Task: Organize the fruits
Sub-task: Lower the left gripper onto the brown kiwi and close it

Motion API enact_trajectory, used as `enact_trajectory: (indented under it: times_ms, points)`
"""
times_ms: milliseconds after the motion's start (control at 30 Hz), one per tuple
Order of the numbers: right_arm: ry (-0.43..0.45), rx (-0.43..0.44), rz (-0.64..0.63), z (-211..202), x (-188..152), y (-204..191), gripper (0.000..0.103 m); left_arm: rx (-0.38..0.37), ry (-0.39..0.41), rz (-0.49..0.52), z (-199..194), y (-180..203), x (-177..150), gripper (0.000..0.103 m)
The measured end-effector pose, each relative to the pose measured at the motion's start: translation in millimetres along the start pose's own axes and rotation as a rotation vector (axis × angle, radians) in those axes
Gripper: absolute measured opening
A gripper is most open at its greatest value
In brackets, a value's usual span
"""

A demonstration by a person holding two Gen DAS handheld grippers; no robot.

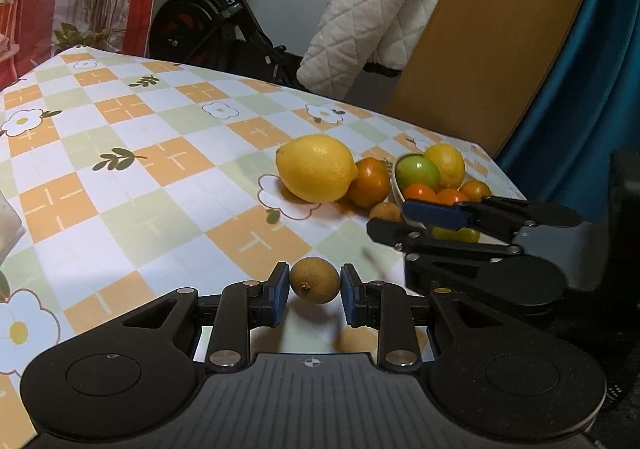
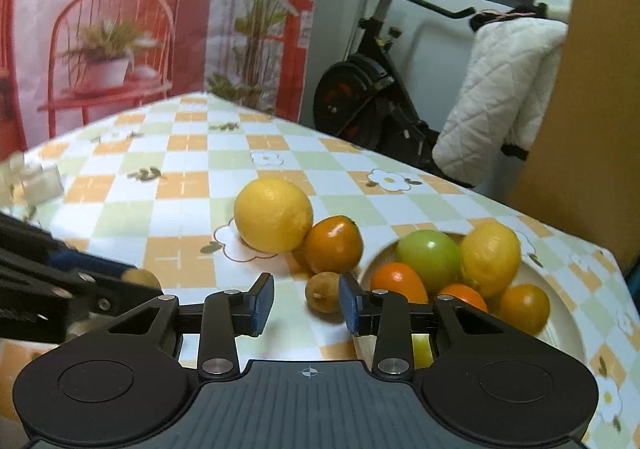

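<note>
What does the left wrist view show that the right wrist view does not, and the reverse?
Only the left wrist view shows the small brown fruit squarely between the left gripper's pads; in the right wrist view it is only a blur behind that gripper. Only the right wrist view shows the white bowl's inside and the open right gripper beside another small brown fruit. Both show the large lemon and orange fruit touching on the tablecloth.
</note>
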State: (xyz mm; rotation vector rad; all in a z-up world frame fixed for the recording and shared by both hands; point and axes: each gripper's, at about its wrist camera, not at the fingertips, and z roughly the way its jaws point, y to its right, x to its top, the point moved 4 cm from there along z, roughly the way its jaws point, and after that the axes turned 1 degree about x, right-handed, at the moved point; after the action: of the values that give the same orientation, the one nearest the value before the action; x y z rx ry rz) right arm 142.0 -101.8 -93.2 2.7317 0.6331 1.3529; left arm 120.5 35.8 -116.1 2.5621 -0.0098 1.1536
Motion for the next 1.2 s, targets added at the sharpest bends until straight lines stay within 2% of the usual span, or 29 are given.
enact_trajectory:
  times_ms: [433, 700, 933, 1200]
  points:
    - [-0.006, -0.045, -0.075, 16.4, 4.2, -1.9, 0.034, -0.024, 0.009, -0.026, 0.5, -4.5, 0.3, 0.029]
    - [0.021, 0.049, -0.023, -7.3, 2.5, -6.5, 0.033, -0.017, 0.021, -0.029, -2.6, -4.4, 1.8, 0.029]
    - [0.042, -0.044, -0.044, -2.2, 7.8, 2.9, 0.035, -0.011, 0.026, -0.03, -6.0, -4.7, 1.1, 0.029]
    - [-0.002, -0.048, -0.118, 19.0, 5.4, -1.6, 0.033, -0.016, 0.021, -0.042, -4.6, -6.9, 1.8, 0.029]
